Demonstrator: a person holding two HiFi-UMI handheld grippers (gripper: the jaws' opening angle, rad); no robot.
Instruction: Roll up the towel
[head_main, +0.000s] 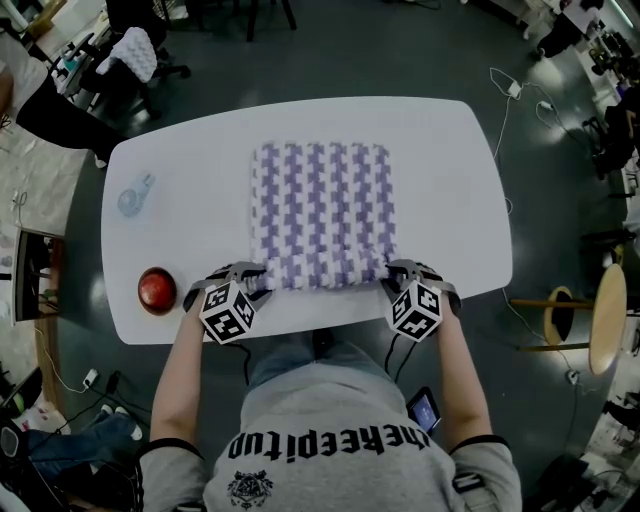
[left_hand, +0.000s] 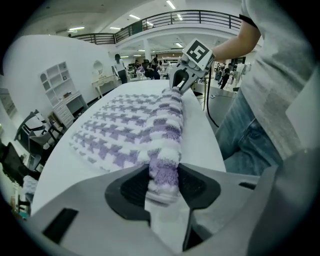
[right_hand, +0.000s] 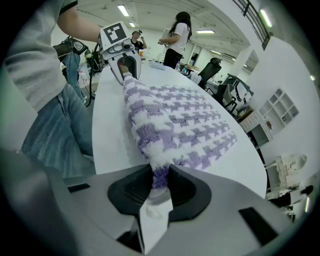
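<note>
The fluffy towel (head_main: 322, 210), white with purple houndstooth checks, lies spread over the middle of the white table (head_main: 450, 180), its near edge bunched into a thick fold. The left gripper (head_main: 257, 281) and the right gripper (head_main: 393, 275) each clamp a near corner of it. A red round thing (head_main: 157, 290) sits near the table's left end, and a wooden stool (head_main: 607, 320) stands on the dark grey floor (head_main: 330, 60).

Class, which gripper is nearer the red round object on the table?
Left. The left gripper, gripping the towel at one near corner, is close beside the red round object; the right gripper grips the other near corner.
</note>
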